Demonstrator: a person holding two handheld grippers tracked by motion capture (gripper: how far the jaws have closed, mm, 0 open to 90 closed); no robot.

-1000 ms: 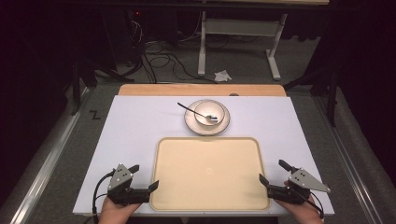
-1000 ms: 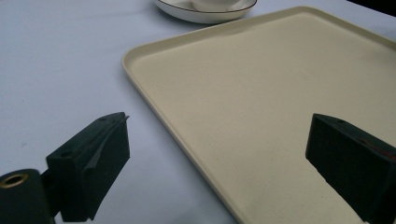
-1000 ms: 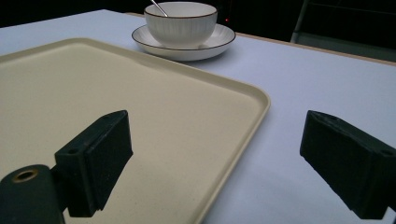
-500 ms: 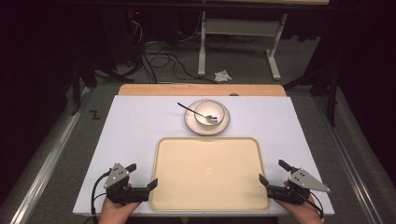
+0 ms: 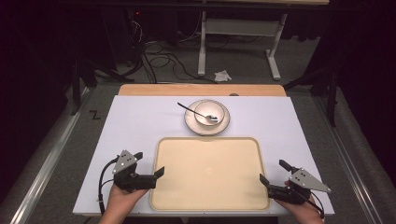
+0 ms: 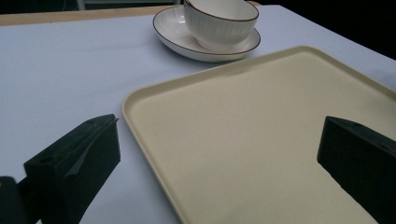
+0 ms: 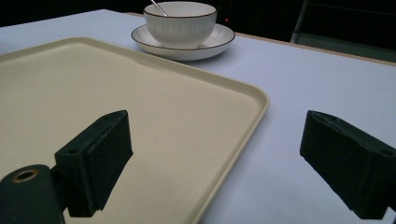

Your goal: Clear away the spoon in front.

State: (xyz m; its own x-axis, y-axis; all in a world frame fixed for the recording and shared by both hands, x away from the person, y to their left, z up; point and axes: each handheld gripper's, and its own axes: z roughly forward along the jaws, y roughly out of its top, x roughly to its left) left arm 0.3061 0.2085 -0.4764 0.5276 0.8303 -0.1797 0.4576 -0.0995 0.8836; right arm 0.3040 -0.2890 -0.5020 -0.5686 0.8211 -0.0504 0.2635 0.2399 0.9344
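A cream tray [image 5: 210,172] lies on the white table [image 5: 140,121] near its front edge. Beyond the tray stands a white bowl [image 5: 208,113] on a saucer [image 5: 191,123], with a spoon [image 5: 191,110] resting in the bowl. My left gripper [image 5: 149,163] is open at the tray's left rim. In the left gripper view the gripper [image 6: 219,158] has one jaw over the table and one over the tray [image 6: 261,116]. My right gripper [image 5: 272,171] is open at the right rim. In its own view the right gripper [image 7: 224,156] likewise straddles the tray [image 7: 116,84] edge, with the bowl [image 7: 180,23] ahead.
A wooden strip [image 5: 201,89] runs along the table's far edge. Behind the table, cables [image 5: 159,60] and a white desk frame [image 5: 233,28] sit on the floor. Bare table surface lies to the left and right of the tray.
My left gripper has shifted slightly forward along the tray's left rim. The right gripper has stayed in place, and the tray and bowl have not moved.
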